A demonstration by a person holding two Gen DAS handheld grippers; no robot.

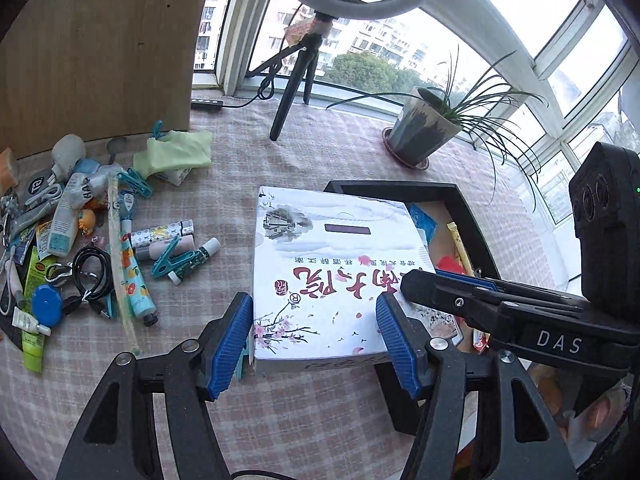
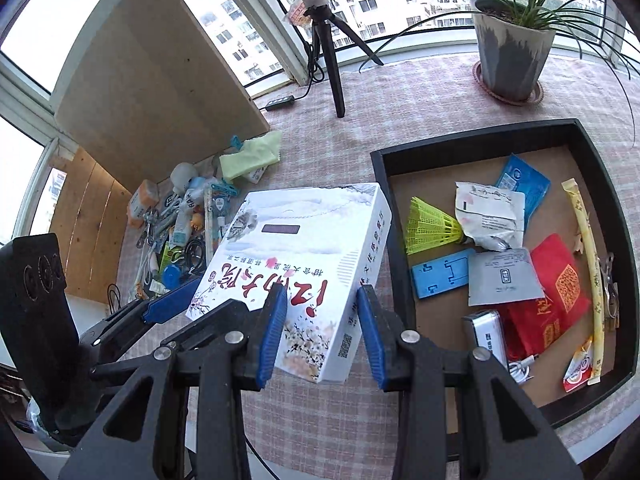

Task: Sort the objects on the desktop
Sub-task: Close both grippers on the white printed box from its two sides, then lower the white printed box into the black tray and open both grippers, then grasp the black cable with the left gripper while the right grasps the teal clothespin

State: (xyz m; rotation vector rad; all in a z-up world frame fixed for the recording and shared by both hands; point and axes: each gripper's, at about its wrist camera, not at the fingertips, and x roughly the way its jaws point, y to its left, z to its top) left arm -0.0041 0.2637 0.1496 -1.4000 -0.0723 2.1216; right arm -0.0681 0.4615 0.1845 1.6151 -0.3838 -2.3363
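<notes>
A white box with red Chinese lettering and blossom art (image 1: 320, 272) (image 2: 304, 264) is held tilted above the checked tablecloth, partly over the black tray (image 1: 472, 216) (image 2: 600, 184). My left gripper (image 1: 314, 344) straddles its near left edge; the left pad (image 1: 228, 344) is at the box side, the right pad over its top. My right gripper (image 2: 322, 332) is shut on the box's near right corner and shows in the left wrist view (image 1: 448, 284). The left gripper shows in the right wrist view (image 2: 168, 304) at the box's left edge.
A pile of small items (image 1: 80, 240) (image 2: 184, 232) lies at left: tubes, clips, cables, a green cloth (image 1: 172, 152). The tray holds a yellow shuttlecock (image 2: 432, 228), packets, a red pouch (image 2: 556, 288). A potted plant (image 1: 424, 132) (image 2: 512, 48) and ring-light tripod (image 1: 296, 76) (image 2: 328, 52) stand behind. A wooden board (image 1: 100, 48) leans at left.
</notes>
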